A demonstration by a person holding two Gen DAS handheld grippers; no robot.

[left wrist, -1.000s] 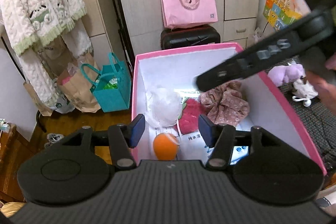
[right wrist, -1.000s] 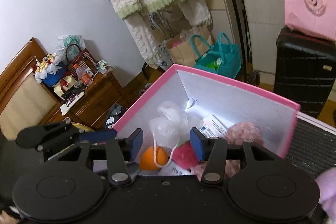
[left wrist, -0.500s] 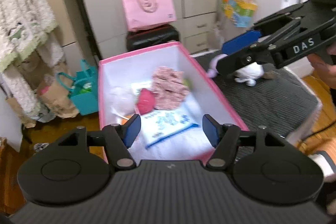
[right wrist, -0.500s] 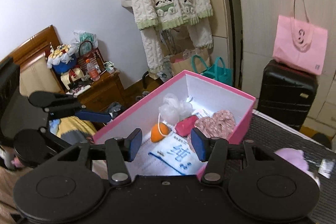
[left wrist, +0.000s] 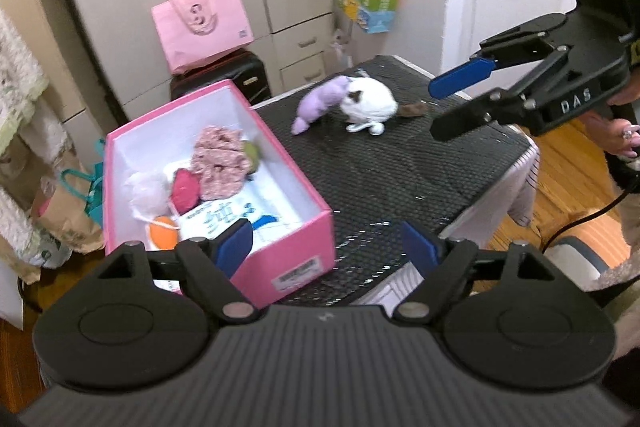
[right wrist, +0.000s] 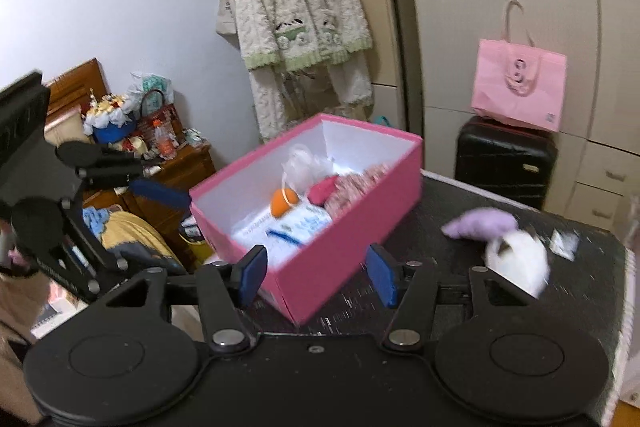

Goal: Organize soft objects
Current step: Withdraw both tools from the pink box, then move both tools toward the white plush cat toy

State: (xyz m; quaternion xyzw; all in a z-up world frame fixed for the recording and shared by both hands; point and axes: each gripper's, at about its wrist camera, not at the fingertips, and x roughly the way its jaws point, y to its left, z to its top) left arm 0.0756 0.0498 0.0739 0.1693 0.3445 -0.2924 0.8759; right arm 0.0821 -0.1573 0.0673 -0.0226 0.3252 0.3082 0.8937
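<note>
Right wrist view — right claw (right wrist: 318,273) agape, empty, white plush (right wrist: 518,261) just right — beside pink box (right wrist: 340,259).

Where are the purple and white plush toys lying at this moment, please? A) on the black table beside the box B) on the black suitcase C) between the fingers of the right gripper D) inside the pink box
A: the purple plush and the white plush lie on the black table, outside the pink box; both the left gripper and the right gripper are open and hold nothing.
</note>
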